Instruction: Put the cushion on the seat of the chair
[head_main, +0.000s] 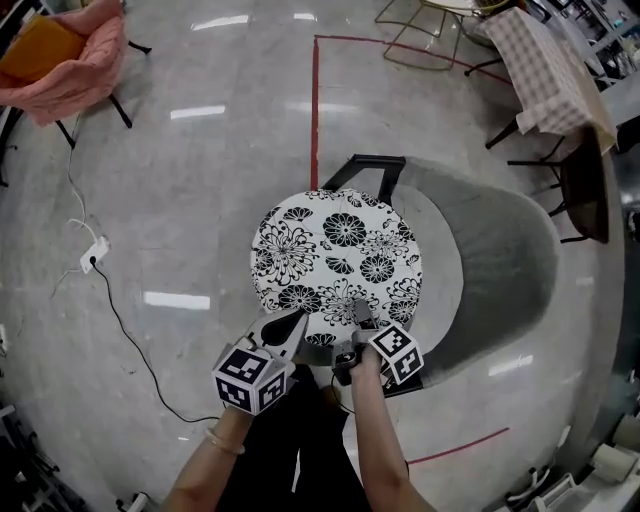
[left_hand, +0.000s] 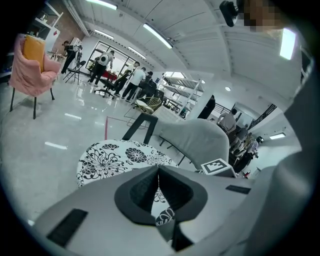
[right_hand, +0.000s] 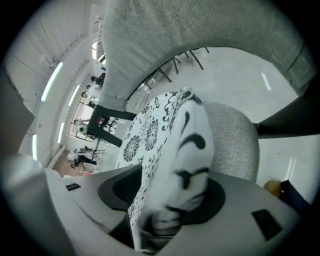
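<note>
Grey floor (head_main: 200, 210); cushion (head_main: 335, 255) is settling onto chair seat (head_main: 445, 275): left gripper (head_main: 296, 324) clamping its edge, right gripper (head_main: 361, 313) gaping around it; release likely next.

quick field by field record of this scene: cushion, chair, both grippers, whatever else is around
item: round black-and-white floral cushion, lying over the chair's seat
target: grey chair, seat partly bare on the cushion's right in the head view
left: left gripper shut on the cushion's near edge
right: right gripper with jaws apart, cushion edge between them
around: pink chair far left, extension cable on the floor
</note>
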